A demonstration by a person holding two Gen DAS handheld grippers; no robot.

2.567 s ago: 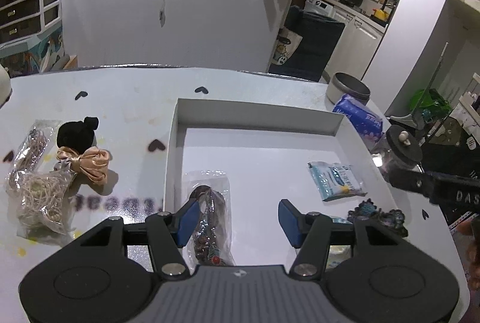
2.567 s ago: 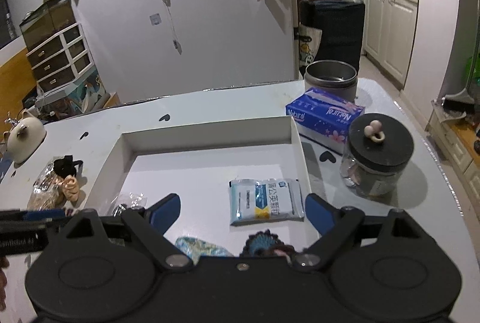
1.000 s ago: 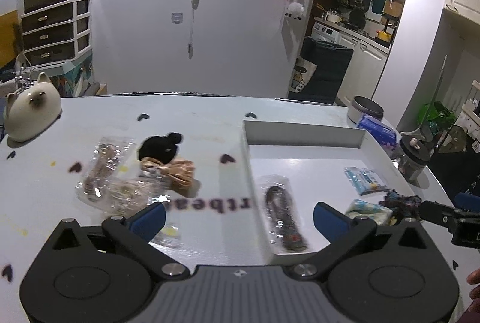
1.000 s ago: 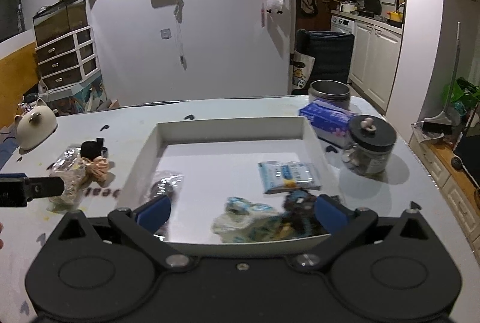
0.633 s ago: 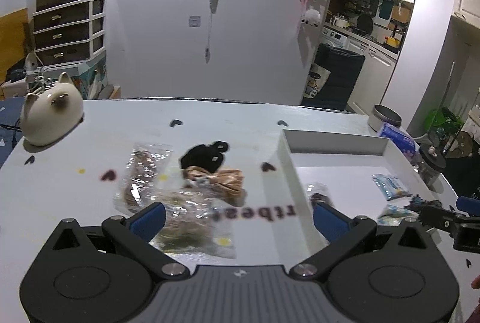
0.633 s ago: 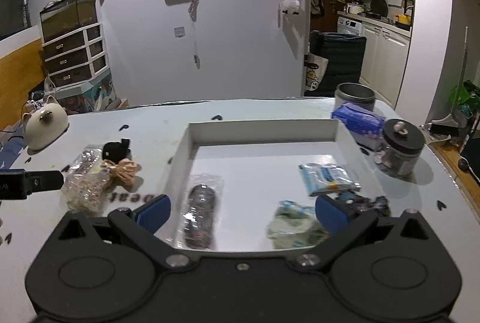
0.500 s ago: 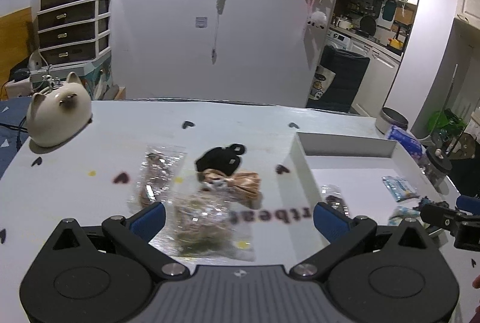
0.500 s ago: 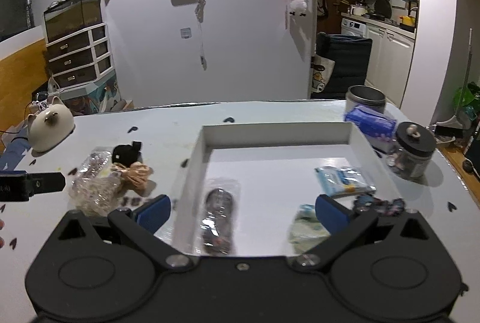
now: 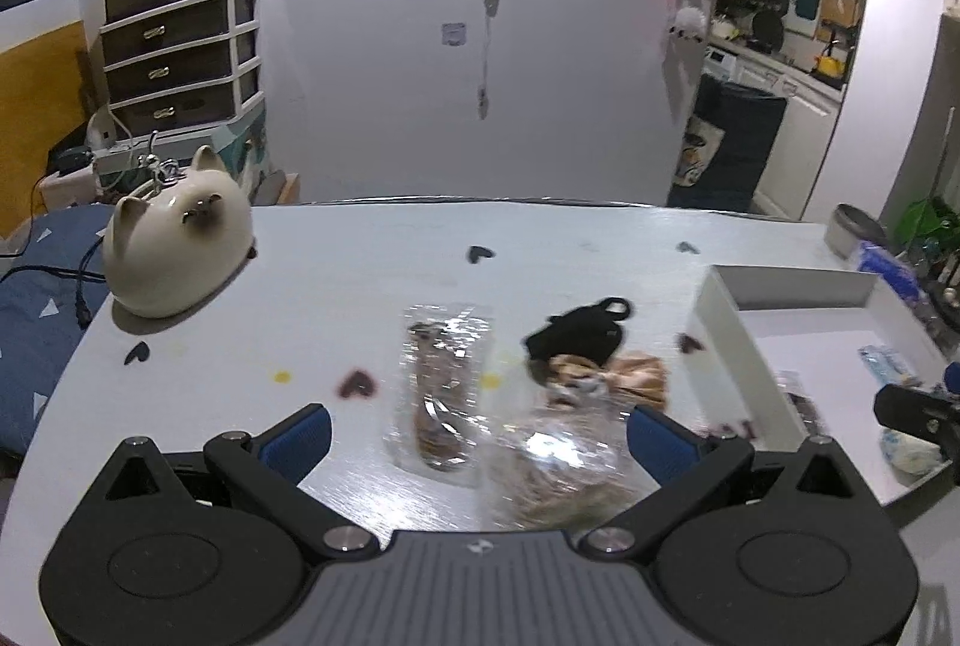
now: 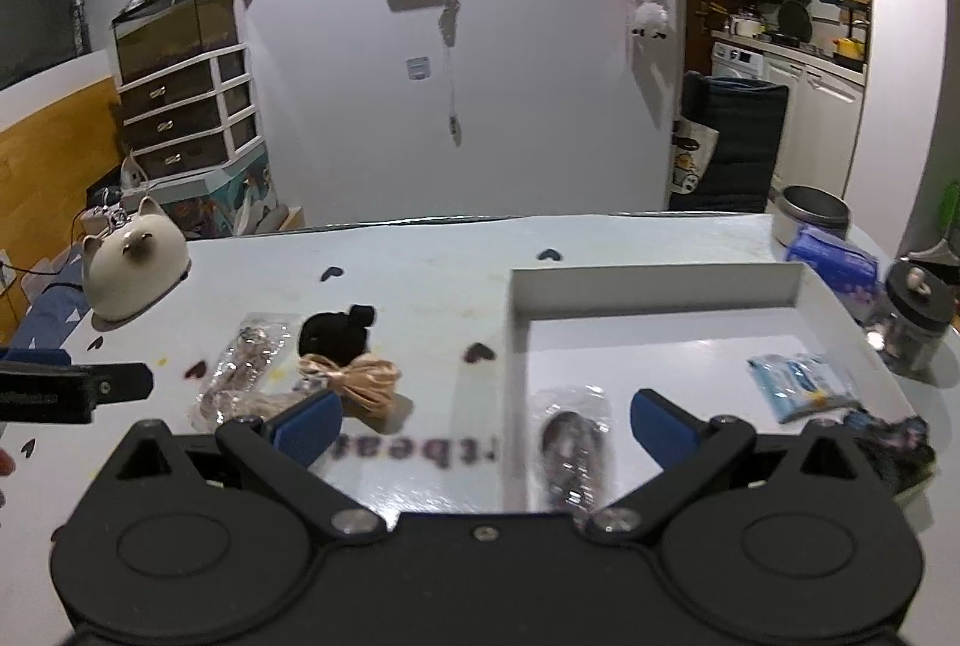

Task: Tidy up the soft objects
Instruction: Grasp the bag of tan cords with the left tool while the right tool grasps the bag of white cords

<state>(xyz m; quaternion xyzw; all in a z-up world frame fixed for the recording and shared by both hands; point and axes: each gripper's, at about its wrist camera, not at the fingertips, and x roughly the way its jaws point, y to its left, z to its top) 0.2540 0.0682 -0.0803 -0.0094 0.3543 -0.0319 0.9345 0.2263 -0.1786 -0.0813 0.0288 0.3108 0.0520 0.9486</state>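
The left gripper (image 9: 477,433) has swung away from the white tray (image 10: 654,286) and now hangs over the little bags still on the table (image 9: 360,286), its fingers spread wide and holding nothing. The right gripper (image 10: 486,424) is wide apart and empty too, near the tray's left wall. Next up looks like the crinkly bag (image 9: 558,460) — it's blurry, maybe hair ties — while the long clear bag (image 9: 441,394), the black scrunchie (image 10: 336,334) and the peach bow (image 10: 360,382) wait beside it.

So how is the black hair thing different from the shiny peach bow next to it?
The black hair tie is dark, matte and bunched into a rounded lump with a small knob on top; the peach bow is pale, glossy ribbon spread into loops. The black hair tie lies farther from the camera, the peach bow nearer and touching it. Both are soft, unwrapped, and lie on the table outside the white tray.
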